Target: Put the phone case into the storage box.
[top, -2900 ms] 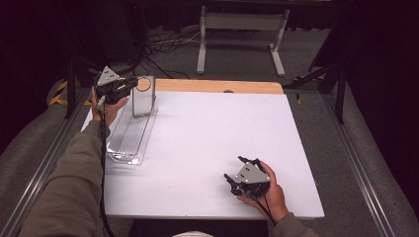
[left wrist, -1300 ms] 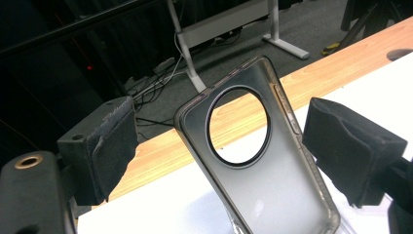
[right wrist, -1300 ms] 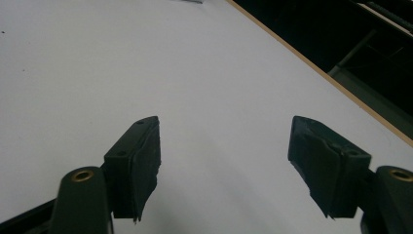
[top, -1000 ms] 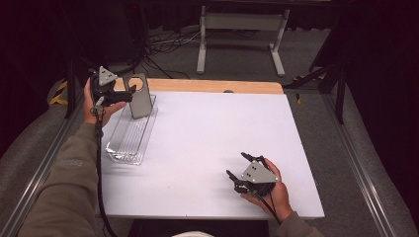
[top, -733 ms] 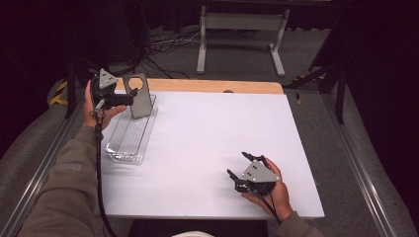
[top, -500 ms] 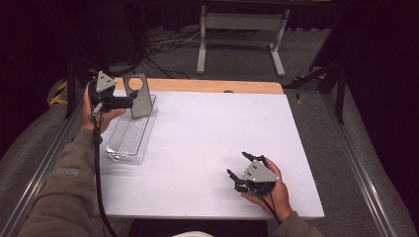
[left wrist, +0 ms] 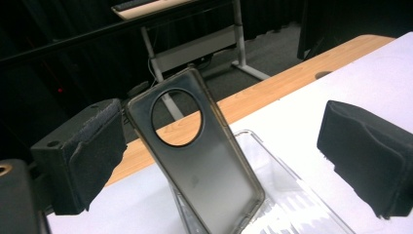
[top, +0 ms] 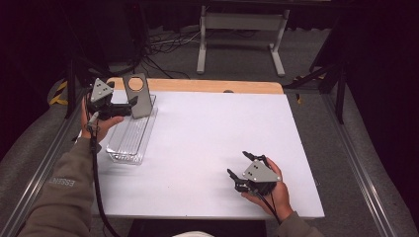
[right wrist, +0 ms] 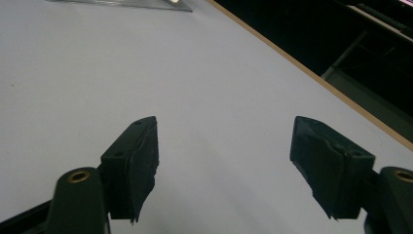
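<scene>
Between the left tool's [left wrist: 219, 161] spread jaws, a phone case [left wrist: 197, 151] leans untouched.

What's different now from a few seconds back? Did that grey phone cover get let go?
Yes, it seems so. Earlier the left gripper was at the phone case; now its jaws stand wide apart on either side of it, drawn slightly back. The case has been tipped up and stands tilted at the far end of the clear tray. The right gripper stayed open, resting low on the white table.
</scene>
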